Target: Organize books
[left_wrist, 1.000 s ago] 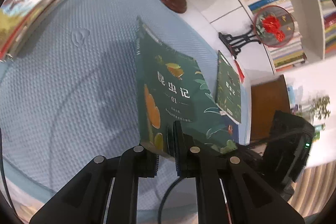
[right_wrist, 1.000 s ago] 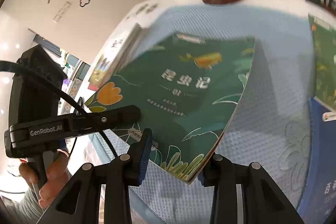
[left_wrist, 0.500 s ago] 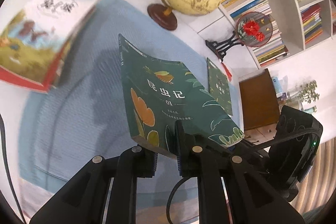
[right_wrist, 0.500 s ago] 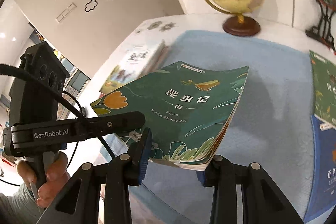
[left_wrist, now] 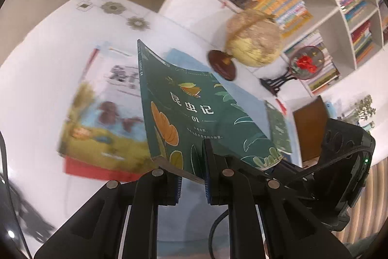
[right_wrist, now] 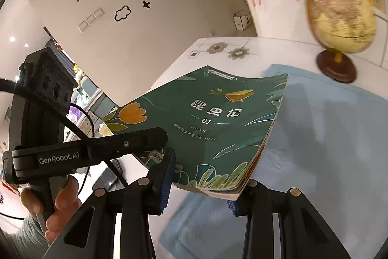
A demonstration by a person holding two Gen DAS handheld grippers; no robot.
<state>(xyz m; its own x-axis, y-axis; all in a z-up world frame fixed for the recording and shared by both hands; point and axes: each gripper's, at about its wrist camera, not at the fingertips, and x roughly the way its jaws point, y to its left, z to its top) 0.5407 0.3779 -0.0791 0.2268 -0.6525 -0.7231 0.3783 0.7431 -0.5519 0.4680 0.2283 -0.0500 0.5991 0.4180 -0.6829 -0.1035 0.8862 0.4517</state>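
A green paperback (left_wrist: 194, 108) with an orange leaf and white title hangs in the air, tilted over the table. My left gripper (left_wrist: 191, 171) is shut on its near edge close to the spine. My right gripper (right_wrist: 201, 186) is shut on the same green paperback (right_wrist: 206, 118) at its lower corner, one pad on the cover and one underneath. In the right wrist view the left gripper body (right_wrist: 84, 152) reaches across the cover, with a hand (right_wrist: 55, 205) on its grip. A blurred stack of picture books (left_wrist: 104, 123) lies to the paperback's left.
A globe (left_wrist: 252, 40) on a brown base stands at the back of the table, beside a round red ornament (left_wrist: 305, 62) on a black stand. A second green book (left_wrist: 278, 130) lies on the blue mat (right_wrist: 315, 137). Full bookshelves (left_wrist: 351, 4) stand behind.
Both grippers have lifted the green paperback off the blue mat and carried it left. The stack of picture books has come from the left edge to just beside it.
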